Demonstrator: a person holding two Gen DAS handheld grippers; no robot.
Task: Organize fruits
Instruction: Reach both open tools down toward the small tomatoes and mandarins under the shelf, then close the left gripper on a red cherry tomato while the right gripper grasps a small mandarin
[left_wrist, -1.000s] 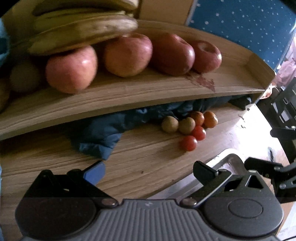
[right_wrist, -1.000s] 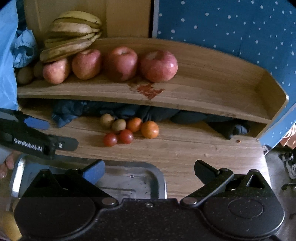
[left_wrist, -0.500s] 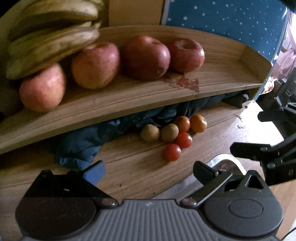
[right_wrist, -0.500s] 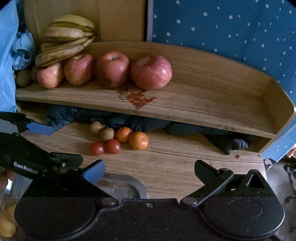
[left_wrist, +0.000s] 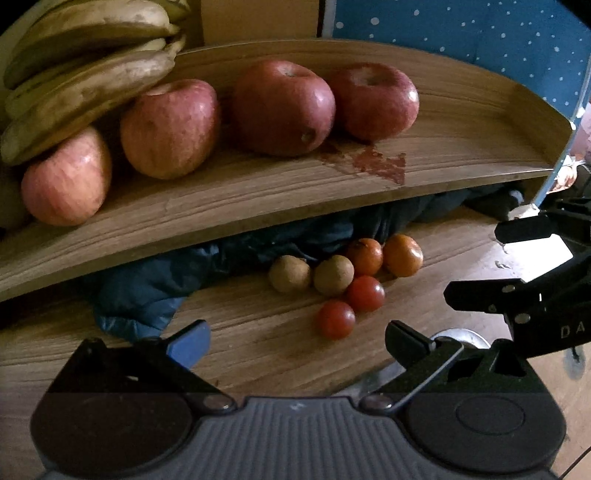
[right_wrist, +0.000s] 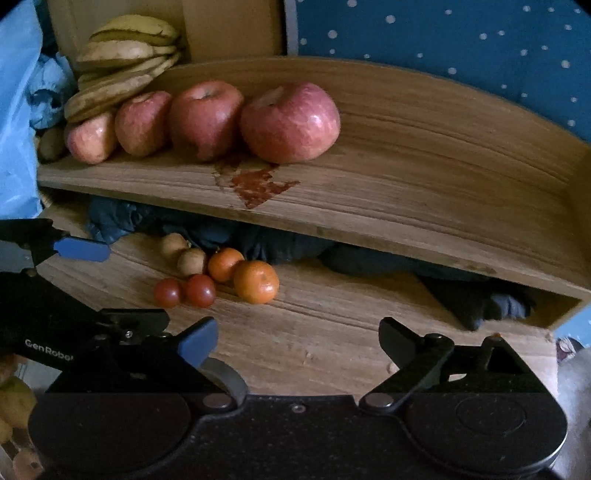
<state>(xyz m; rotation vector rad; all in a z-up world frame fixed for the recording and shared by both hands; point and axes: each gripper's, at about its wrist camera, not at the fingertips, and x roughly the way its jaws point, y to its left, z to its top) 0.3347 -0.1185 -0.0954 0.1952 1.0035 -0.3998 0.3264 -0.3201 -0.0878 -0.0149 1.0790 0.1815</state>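
Several red apples (left_wrist: 282, 107) (right_wrist: 290, 122) and a bunch of bananas (left_wrist: 85, 70) (right_wrist: 125, 62) sit at the left of a raised wooden shelf (left_wrist: 461, 147) (right_wrist: 424, 177). Below it on the table lie two tomatoes (left_wrist: 336, 319) (right_wrist: 199, 290), two tangerines (left_wrist: 402, 254) (right_wrist: 256, 281) and two brown round fruits (left_wrist: 333, 275) (right_wrist: 191, 261). My left gripper (left_wrist: 295, 338) is open and empty, just short of the tomatoes. My right gripper (right_wrist: 297, 338) is open and empty, right of the small fruits.
A dark blue cloth (left_wrist: 147, 288) (right_wrist: 118, 218) is stuffed under the shelf. A metal tray's rim (left_wrist: 458, 338) (right_wrist: 225, 373) shows below the grippers. Yellowish fruit (right_wrist: 14, 402) lies at the lower left. A blue dotted fabric (right_wrist: 461, 37) hangs behind.
Both grippers have moved forward toward the small fruits on the table. The tray has slid almost out of view beneath them. Both stay open.
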